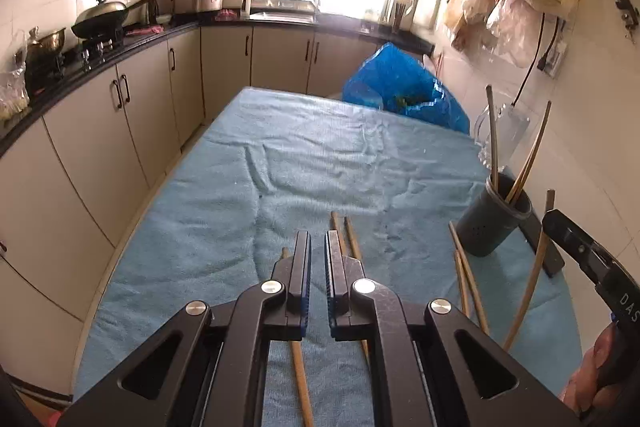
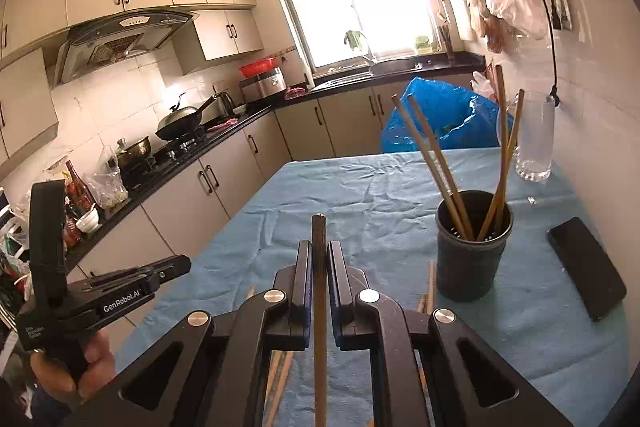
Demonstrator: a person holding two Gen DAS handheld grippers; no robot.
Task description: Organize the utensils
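So the thing that matters here is the thin brown wooden chopstick [image 2: 319,291] pinched in the right hand-held gripper [image 2: 319,259]. Its jaws are closed tight on the stick, which runs lengthwise between the pads with the tip poking out past them. My guess is it's held that way so the end can be aimed down into the dark round plastic utensil holder [image 2: 473,247], which stands just ahead and to the right on the bench under a wrinkled light blue towel [image 2: 360,187]. Four chopsticks already lean in there, fanned against the rim.

The left hand-held gripper [image 1: 319,255] is nearly shut but empty, just a narrow gap with nothing in it, hanging over the loose wooden chopsticks [image 1: 348,239] lying flat on the towel, so plenty is left to sort. A black phone [image 2: 586,267] lies beside the holder, and a clear glass mug [image 2: 534,143] sits by the wall.
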